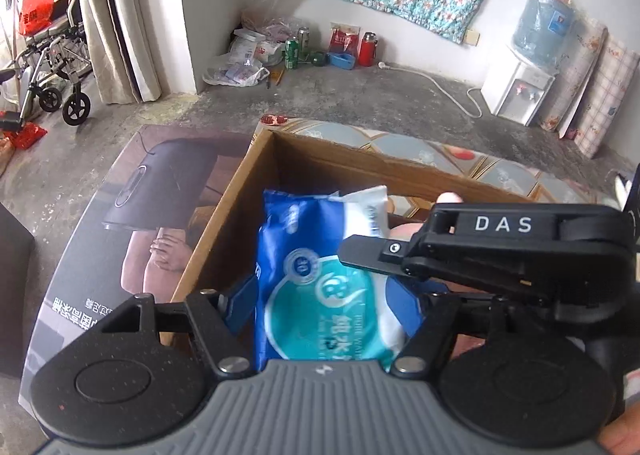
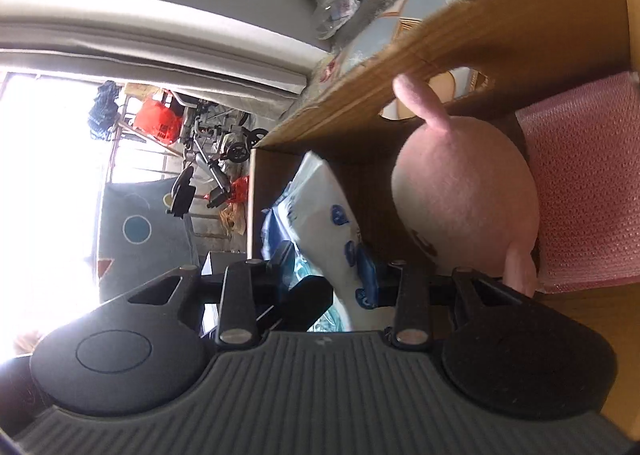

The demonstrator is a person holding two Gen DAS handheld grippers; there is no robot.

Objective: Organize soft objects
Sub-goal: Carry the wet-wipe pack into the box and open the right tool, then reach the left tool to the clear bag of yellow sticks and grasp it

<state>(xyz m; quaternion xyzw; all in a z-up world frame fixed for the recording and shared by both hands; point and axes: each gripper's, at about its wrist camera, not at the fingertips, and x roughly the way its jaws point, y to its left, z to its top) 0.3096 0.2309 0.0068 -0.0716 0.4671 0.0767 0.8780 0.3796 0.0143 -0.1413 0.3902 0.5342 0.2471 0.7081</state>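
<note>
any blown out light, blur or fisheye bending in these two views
Left wrist view: even daylight, no glare; the wipes pack between the left tool's fingers reads sharp, while the floor edges bow from the fisheye. Right wrist view: the window at left is blown out white, the cardboard box wall looks soft and smeared, and the pink plush toy is slightly fuzzy.

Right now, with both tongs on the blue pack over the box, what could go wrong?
1. Both tongs, left and right, grip the soft wipes pack; pulling apart might tear it.
2. The pink plush toy already fills part of the cardboard box, so the pack might jam.
</note>
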